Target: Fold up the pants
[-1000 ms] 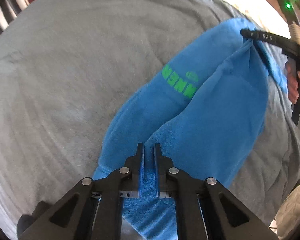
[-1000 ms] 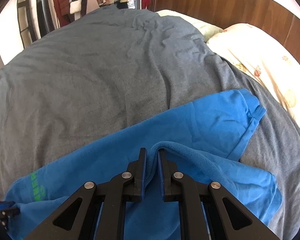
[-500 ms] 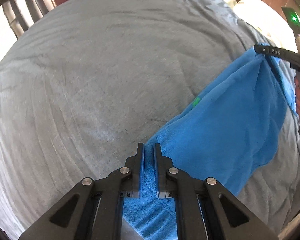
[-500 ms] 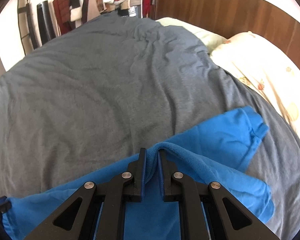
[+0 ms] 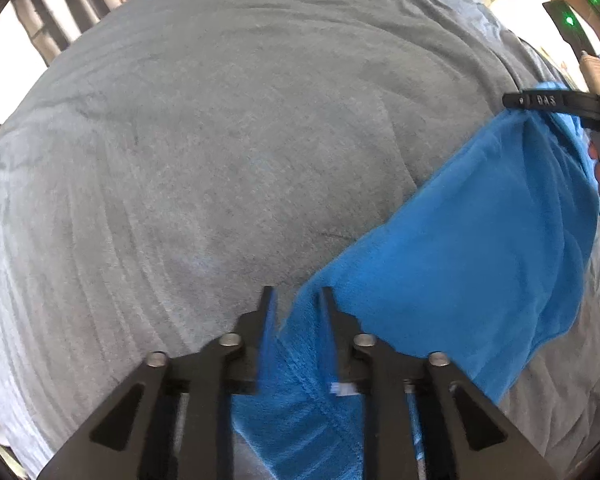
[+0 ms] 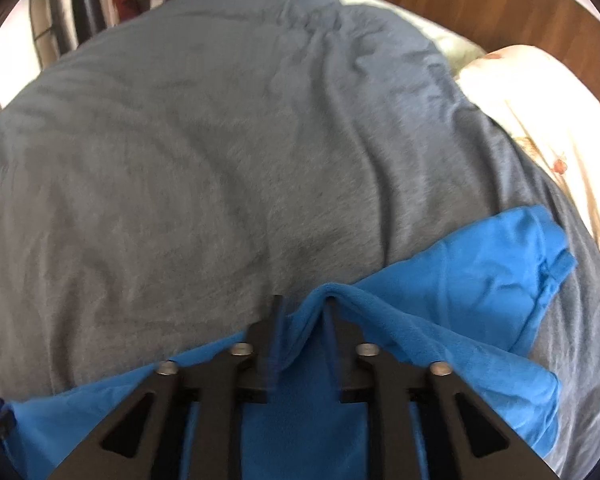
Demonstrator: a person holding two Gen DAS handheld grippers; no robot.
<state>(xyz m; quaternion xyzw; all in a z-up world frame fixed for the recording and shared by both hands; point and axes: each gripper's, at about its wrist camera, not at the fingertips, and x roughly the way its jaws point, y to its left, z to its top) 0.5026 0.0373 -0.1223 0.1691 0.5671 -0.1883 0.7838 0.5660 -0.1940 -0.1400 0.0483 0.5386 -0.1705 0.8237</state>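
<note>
Both grippers have carried the pants across and are now letting go.

The blue pants (image 5: 480,248) lie folded on the grey bed (image 5: 220,140), at 4 o'clock in the left view. The left hand-held gripper (image 5: 295,300) is opening a little, with cloth still between its jaws. The right hand-held gripper (image 6: 303,310) is opening too, and a fold still stands between its jaws. They let go so the top layer can drop flat.
</note>
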